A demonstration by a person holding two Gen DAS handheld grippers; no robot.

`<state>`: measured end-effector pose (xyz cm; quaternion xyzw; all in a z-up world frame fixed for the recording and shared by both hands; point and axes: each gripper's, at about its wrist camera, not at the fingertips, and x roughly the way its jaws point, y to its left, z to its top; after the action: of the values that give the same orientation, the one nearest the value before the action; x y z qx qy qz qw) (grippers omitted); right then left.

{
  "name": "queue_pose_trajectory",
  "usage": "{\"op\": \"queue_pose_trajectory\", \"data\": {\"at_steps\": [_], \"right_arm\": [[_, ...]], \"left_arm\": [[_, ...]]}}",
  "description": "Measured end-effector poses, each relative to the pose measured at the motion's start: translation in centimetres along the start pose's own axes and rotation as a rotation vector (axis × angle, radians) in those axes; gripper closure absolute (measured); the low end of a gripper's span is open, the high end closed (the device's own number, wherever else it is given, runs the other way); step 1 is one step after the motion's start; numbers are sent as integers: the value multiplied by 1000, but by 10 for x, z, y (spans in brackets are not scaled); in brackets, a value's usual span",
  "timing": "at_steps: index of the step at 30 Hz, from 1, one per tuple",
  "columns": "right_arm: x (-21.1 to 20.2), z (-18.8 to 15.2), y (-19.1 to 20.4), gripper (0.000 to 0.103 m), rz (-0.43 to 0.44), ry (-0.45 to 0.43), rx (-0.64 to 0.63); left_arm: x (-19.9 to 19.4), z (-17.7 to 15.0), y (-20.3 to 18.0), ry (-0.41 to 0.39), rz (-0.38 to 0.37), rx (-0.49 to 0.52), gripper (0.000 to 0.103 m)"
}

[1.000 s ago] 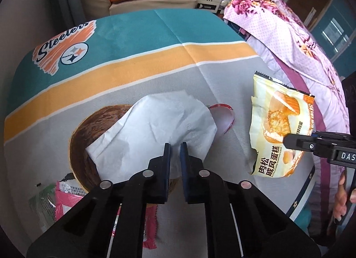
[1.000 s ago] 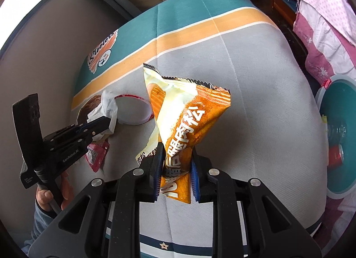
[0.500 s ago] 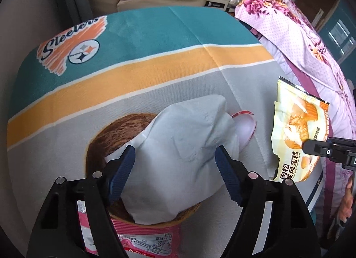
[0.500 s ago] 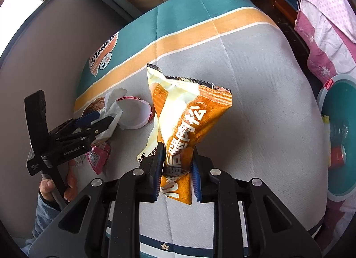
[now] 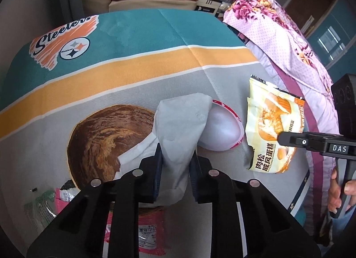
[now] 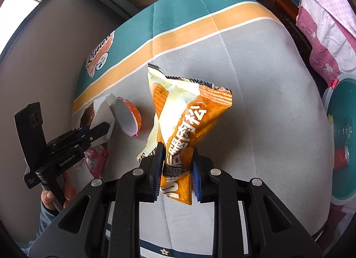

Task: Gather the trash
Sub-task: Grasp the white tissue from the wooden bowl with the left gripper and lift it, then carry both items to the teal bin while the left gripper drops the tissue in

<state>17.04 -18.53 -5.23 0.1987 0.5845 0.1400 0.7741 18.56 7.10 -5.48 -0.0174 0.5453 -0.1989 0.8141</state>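
A white tissue (image 5: 182,124) lies bunched on the tablecloth, partly over a red-rimmed white lid (image 5: 220,131). My left gripper (image 5: 175,164) is closing, and its pads pinch the tissue's near fold. In the right wrist view the left gripper (image 6: 104,127) shows at the left with the tissue (image 6: 102,109) in it. My right gripper (image 6: 176,160) is shut on the lower end of an orange and cream snack wrapper (image 6: 189,120), held above the cloth. The same wrapper (image 5: 269,133) and right gripper (image 5: 281,139) appear at the right of the left wrist view.
A pink wrapper (image 5: 146,231) and a clear crumpled wrapper (image 5: 42,204) lie near the table's front left. A teal bin (image 6: 333,198) with a red can (image 6: 341,156) inside stands on the floor to the right. Floral bedding (image 5: 289,42) borders the table's right side.
The left gripper opened wide over the tissue, then closed on it, bunching the tissue upward. The right gripper kept still with the wrapper.
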Motion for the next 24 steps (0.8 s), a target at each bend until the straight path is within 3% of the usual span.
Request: {"op": "queue_pose_trajectory", "data": {"at_steps": [5, 13, 24], "right_arm": [[-7, -4, -2, 80, 1, -14, -1], [-30, -11, -14, 80, 10, -64, 12], [-81, -28, -63, 80, -20, -152, 59]], "left_arm": [[-18, 0, -5, -49, -12, -33, 94], [-41, -8, -50, -91, 11, 29, 95], [-30, -9, -130, -69, -35, 99, 95]]}}
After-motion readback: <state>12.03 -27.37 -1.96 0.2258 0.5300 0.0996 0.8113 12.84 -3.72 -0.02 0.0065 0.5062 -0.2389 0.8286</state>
